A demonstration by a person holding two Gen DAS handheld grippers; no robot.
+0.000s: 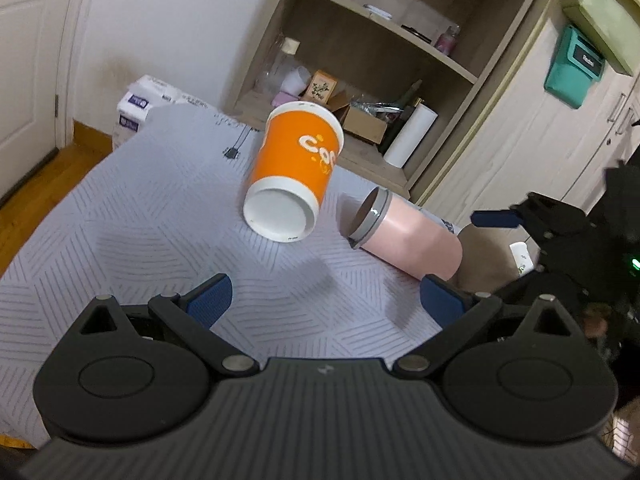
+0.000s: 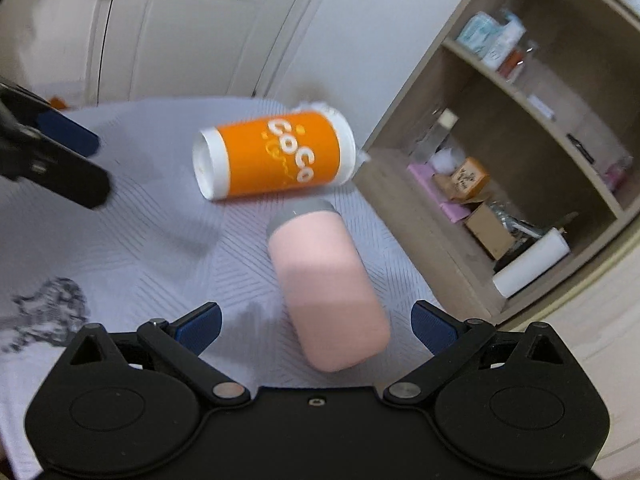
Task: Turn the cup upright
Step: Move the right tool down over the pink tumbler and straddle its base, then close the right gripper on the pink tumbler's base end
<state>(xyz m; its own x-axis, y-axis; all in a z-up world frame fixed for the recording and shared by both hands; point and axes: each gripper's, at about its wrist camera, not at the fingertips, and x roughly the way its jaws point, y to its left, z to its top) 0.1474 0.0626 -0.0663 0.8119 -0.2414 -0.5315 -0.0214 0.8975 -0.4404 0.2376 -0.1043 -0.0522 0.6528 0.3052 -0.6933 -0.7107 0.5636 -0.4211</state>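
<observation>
Ahead of both gaping jaws — orange cup (image 1: pixel 294 168), toppled

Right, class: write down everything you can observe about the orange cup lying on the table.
The orange cup looks like paper: an orange wall with white "CoCo" lettering, a white band at each end and a recessed white base. It lies on its side on the patterned tablecloth, base towards the left wrist camera. The pink tumbler lies close beside it; contact is unclear. Neither hand-held gripper touches it.
</observation>
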